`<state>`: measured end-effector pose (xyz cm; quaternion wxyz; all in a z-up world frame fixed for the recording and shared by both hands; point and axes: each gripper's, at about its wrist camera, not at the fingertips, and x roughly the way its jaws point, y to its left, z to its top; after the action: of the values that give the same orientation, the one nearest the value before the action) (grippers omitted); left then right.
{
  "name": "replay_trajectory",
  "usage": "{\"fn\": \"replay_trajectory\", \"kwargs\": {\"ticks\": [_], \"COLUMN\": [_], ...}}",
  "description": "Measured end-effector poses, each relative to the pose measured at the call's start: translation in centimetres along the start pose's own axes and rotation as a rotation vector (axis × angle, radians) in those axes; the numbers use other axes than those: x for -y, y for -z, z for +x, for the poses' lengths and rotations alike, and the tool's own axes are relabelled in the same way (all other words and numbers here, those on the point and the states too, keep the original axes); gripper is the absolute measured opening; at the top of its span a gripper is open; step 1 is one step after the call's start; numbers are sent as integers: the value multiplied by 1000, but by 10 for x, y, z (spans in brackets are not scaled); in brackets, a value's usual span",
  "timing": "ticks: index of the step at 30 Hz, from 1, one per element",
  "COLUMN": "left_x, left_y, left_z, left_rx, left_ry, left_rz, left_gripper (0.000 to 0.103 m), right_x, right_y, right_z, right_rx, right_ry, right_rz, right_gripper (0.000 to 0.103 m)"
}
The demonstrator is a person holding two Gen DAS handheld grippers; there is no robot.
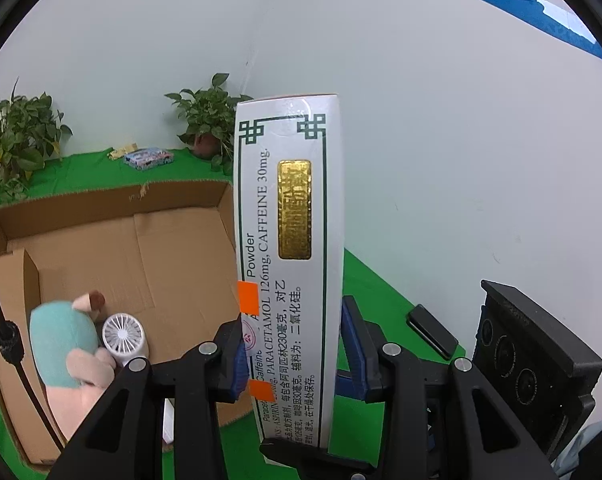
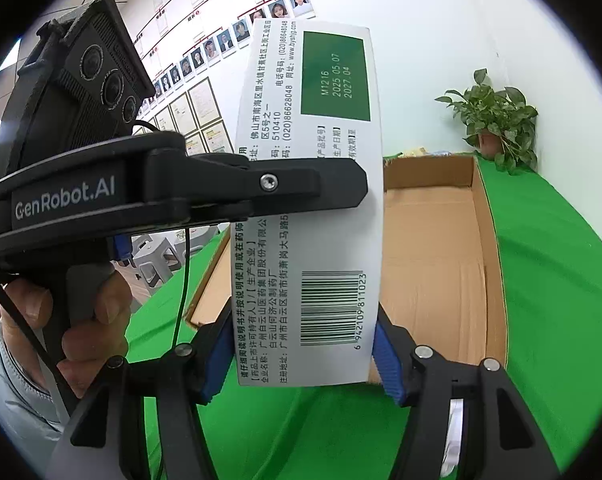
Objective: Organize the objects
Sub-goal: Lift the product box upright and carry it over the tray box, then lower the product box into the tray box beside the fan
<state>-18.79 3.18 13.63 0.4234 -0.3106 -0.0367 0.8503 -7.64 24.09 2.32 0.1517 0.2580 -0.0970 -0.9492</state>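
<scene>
A long white medicine box (image 1: 289, 240) stands upright between the blue-padded fingers of my left gripper (image 1: 297, 352), which is shut on it. The same box (image 2: 309, 208) shows its barcode side in the right wrist view, where my right gripper (image 2: 305, 356) is also shut on its lower end. The other gripper's black finger (image 2: 309, 184) clamps the box midway up. The box is held above the near edge of an open cardboard carton (image 1: 113, 248), which also shows in the right wrist view (image 2: 433, 264).
In the carton lie a teal and pink plush toy (image 1: 65, 344) and a small white fan (image 1: 123, 338). Potted plants (image 1: 209, 120) (image 2: 497, 120), a small colourful box (image 1: 149, 158) and a black flat object (image 1: 431, 330) sit on the green cloth (image 2: 561, 264) by the white wall.
</scene>
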Motion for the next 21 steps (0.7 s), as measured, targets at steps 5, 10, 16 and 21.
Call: {"fn": "replay_trajectory", "kwargs": {"ticks": [5, 10, 16, 21], "left_x": [-8, -25, -59, -102], "left_y": [-31, -55, -37, 16], "left_z": [7, 31, 81, 139], "left_rx": [7, -26, -135, -248], "left_ry": [-17, -36, -39, -40], "left_rz": [-2, -28, -106, -212], "left_gripper": [37, 37, 37, 37], "right_x": [9, 29, 51, 77], "right_y": [-32, -53, -42, 4], "right_z": [9, 31, 62, 104], "right_rx": [4, -32, -111, -245], "right_ry": [-16, -49, -62, -90], "right_rz": [1, 48, 111, 222], "right_gripper": [60, 60, 60, 60]}}
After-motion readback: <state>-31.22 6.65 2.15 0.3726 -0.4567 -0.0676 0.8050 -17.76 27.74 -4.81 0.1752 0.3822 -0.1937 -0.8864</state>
